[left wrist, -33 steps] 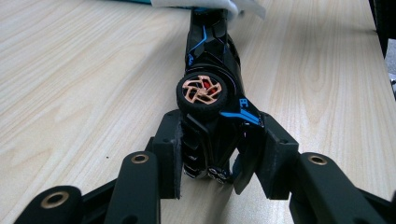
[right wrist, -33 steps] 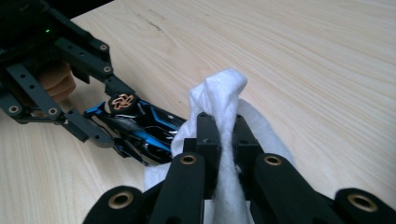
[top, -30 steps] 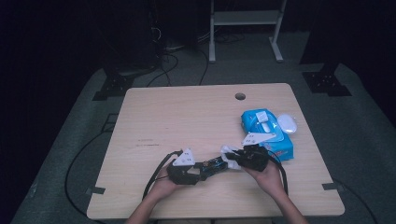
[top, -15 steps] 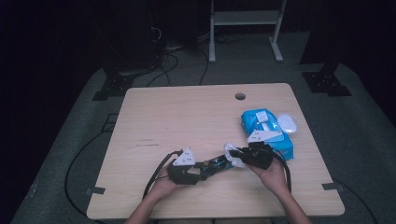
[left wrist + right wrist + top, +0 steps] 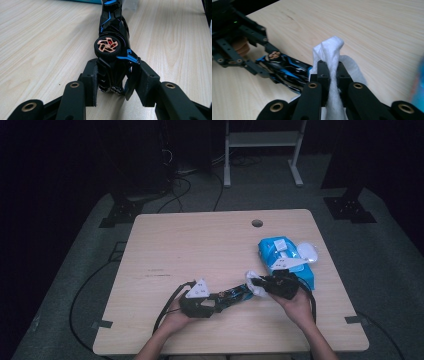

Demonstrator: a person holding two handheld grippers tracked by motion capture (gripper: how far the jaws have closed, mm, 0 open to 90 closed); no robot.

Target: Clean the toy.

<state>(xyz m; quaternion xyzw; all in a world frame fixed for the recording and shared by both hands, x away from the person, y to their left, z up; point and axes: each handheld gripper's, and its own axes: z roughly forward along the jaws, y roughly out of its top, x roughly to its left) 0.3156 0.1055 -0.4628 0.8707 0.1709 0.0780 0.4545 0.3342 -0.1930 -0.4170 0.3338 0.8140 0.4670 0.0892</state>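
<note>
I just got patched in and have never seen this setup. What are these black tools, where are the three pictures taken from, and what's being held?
A person works at a wooden table with two tools. The high view looks down from above; the other two views ride on the tools. The left hand-held gripper is shut on a black and blue toy car, lying on its side. The right hand-held gripper is shut on a white wipe, held at the car's far end. Behind it lies a blue wipes pack.
</note>
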